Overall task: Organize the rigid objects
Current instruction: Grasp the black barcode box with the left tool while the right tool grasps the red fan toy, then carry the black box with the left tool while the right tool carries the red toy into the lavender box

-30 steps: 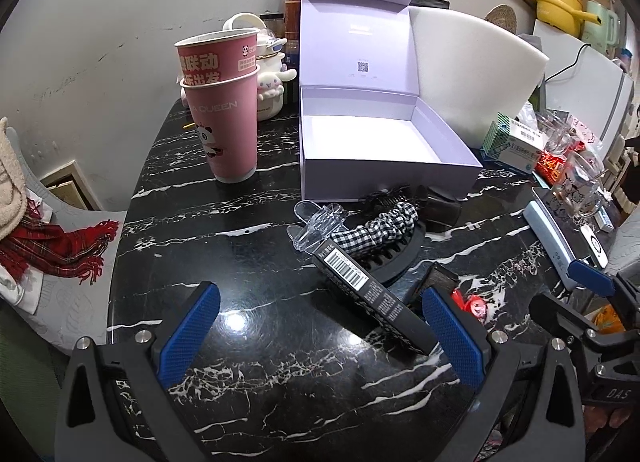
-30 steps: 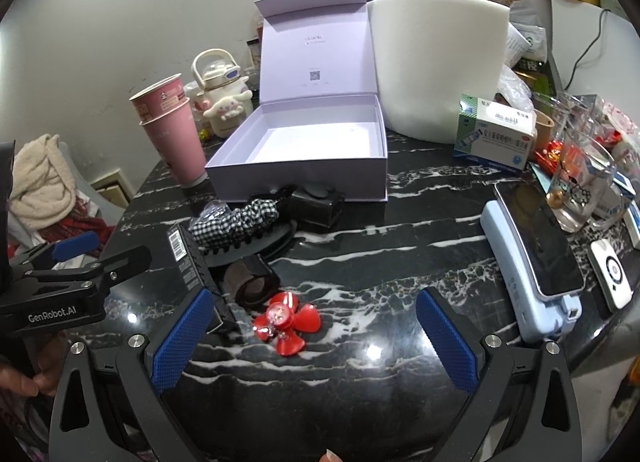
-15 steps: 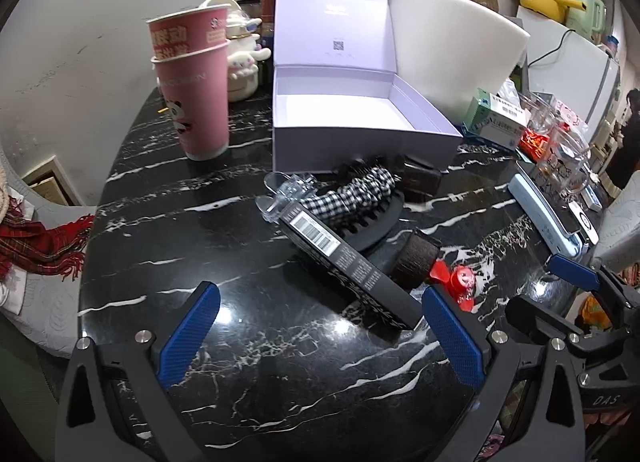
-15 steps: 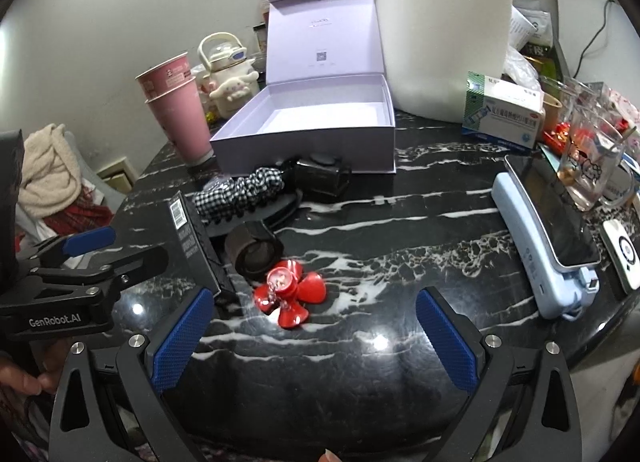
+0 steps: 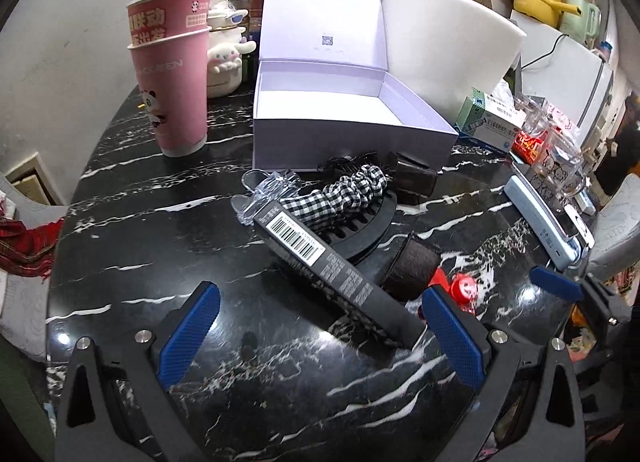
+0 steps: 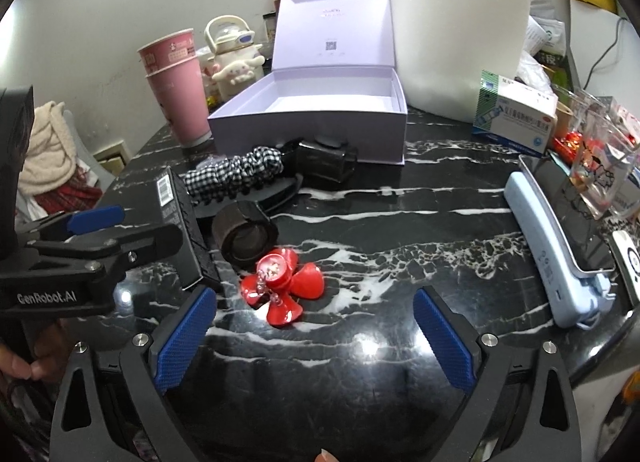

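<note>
On the black white-veined marble tabletop (image 5: 132, 246): long black barcoded box (image 5: 328, 270), long axis diagonal, barcode end toward the open lilac gift box (image 5: 344, 142), near end between the spread, empty jaws of the left gripper (image 5: 320, 330). Right gripper (image 6: 312, 338) likewise spread and empty, red flower-shaped piece (image 6: 280, 286) just ahead. Pink paper cups (image 5: 172, 74) stand at the wall.
</note>
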Tool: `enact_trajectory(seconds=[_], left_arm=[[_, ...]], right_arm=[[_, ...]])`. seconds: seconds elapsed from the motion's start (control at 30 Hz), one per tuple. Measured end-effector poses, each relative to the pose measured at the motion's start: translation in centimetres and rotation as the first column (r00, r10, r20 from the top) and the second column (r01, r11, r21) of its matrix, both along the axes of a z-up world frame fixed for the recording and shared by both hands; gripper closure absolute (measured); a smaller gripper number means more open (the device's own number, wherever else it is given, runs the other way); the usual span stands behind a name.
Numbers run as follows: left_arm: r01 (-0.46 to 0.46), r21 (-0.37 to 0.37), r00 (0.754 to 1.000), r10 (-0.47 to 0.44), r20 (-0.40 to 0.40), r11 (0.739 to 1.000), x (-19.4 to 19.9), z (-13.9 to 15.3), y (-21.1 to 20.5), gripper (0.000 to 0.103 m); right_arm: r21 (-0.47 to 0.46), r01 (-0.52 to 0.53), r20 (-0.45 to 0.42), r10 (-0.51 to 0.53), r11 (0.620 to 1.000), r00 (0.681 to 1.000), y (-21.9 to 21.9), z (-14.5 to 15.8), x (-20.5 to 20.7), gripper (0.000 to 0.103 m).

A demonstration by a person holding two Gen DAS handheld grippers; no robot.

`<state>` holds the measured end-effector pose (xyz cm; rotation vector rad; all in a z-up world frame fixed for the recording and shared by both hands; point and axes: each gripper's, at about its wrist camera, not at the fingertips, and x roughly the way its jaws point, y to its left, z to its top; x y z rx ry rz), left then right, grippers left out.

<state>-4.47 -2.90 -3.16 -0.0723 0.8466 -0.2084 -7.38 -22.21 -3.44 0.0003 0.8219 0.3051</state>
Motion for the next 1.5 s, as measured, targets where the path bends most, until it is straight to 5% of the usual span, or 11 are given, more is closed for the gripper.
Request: enact_trajectory(seconds=[0.2, 0.5, 0.7, 0.87, 1.03, 1.3, 1.5], left_arm=[[-0.005, -0.051, 1.000, 0.003, -0.029, 0.999, 1.4, -0.7, 0.2, 0.010], [0.011, -0.094, 0.995, -0.020, -0.094, 0.995, 2.5, -1.9, -0.2, 0.045], [0.010, -0.095, 0.995, -0.018, -0.094, 0.995, 2.5, -1.9, -0.1, 0.048], [-0.002, -0.080, 0.991, -0.009, -0.131, 0.997, 2.5, -2.1, 0.6, 0.065], [-0.012, -0.050, 0.989, 0.005, -0.145, 0.999, 1.8, -2.4, 1.6, 0.079], [-0.044, 0.023, 0.993, 0.046, -0.110, 0.999, 1.6, -2.4, 2.2, 0.079], [-0.024, -0.011, 0.993, 0.023, -0.112, 1.000, 1.4, -2.0, 2.1, 0.082]], right_arm=[[-0.026, -0.016, -0.005, 0.016, 1.000, 1.000, 0.6, -1.1, 0.9, 0.006], [-0.031, -0.063, -0.016, 0.063, 0.997, 0.998, 1.6, -1.9, 1.7, 0.018], [-0.048, -0.067, -0.021, 0.066, 0.997, 0.998, 2.0, -2.1, 1.9, 0.031], [-0.045, -0.097, -0.013, 0.097, 0.994, 0.995, 2.3, -1.9, 1.7, 0.056], [-0.049, -0.122, 0.000, 0.122, 0.991, 0.993, 2.6, -1.7, 1.3, 0.062], [-0.022, -0.130, 0.000, 0.130, 0.991, 0.991, 2.2, -1.7, 0.9, 0.064], [-0.012, -0.111, 0.019, 0.112, 0.994, 0.994, 1.6, -1.3, 0.5, 0.064]])
